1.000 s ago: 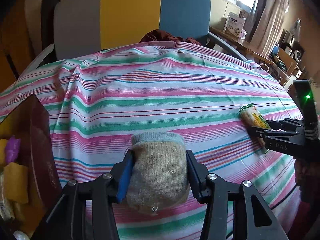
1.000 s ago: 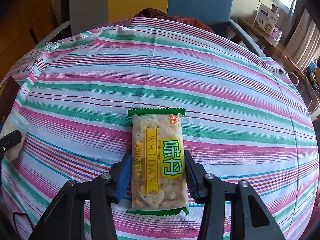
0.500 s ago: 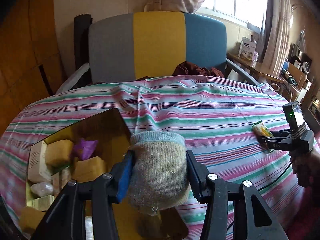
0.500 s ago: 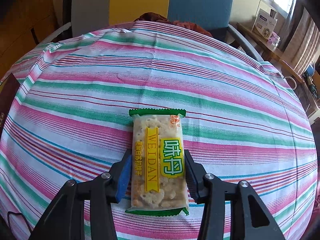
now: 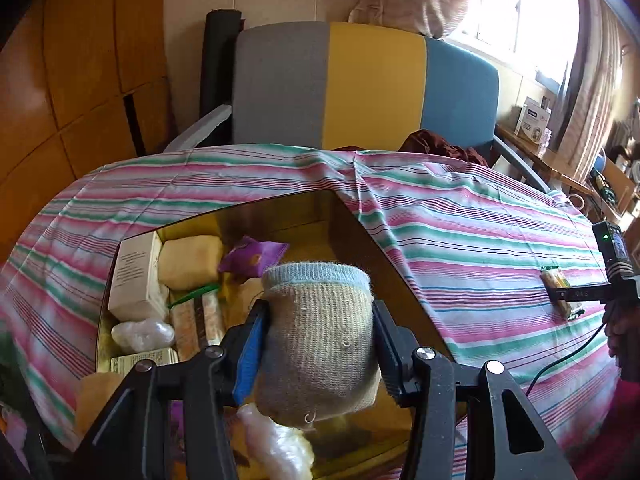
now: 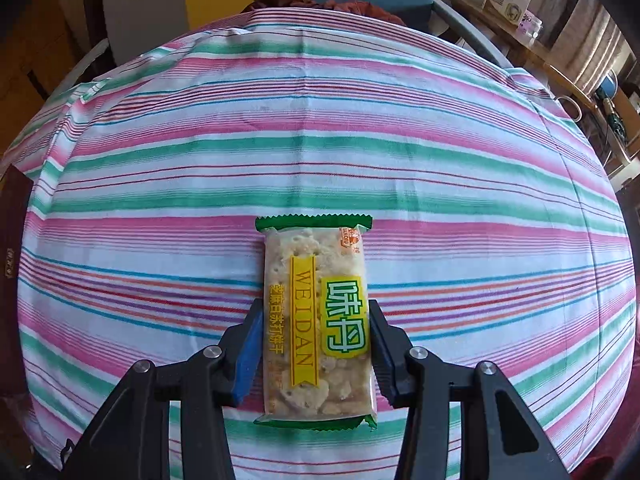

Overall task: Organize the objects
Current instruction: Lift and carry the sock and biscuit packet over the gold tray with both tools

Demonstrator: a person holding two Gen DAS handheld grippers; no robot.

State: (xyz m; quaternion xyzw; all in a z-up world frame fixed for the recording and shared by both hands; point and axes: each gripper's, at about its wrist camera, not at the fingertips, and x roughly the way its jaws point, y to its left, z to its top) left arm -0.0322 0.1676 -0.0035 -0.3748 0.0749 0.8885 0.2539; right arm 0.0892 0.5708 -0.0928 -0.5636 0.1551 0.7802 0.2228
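My left gripper (image 5: 318, 344) is shut on a rolled beige sock (image 5: 318, 332) with a light blue cuff and holds it above an open gold-lined box (image 5: 360, 240). The box holds a white carton (image 5: 134, 276), yellow sponges (image 5: 190, 262), a purple sachet (image 5: 252, 254) and clear wrapped packets. My right gripper (image 6: 314, 344) is shut on a green and yellow cracker packet (image 6: 316, 320) just over the striped tablecloth (image 6: 320, 152). The right gripper also shows far right in the left wrist view (image 5: 576, 294), with the packet (image 5: 558, 284) in it.
The striped cloth covers a round table (image 5: 480, 248). A grey, yellow and blue chair (image 5: 360, 84) stands behind it with a dark red cloth (image 5: 436, 144) on the seat. A wooden side shelf with boxes (image 5: 534, 122) runs along the window at right. A cable (image 5: 560, 364) trails from the right gripper.
My left gripper has carried the sock leftward, from over the bare cloth to above the open box. The right gripper has stayed shut on the cracker packet, almost still.
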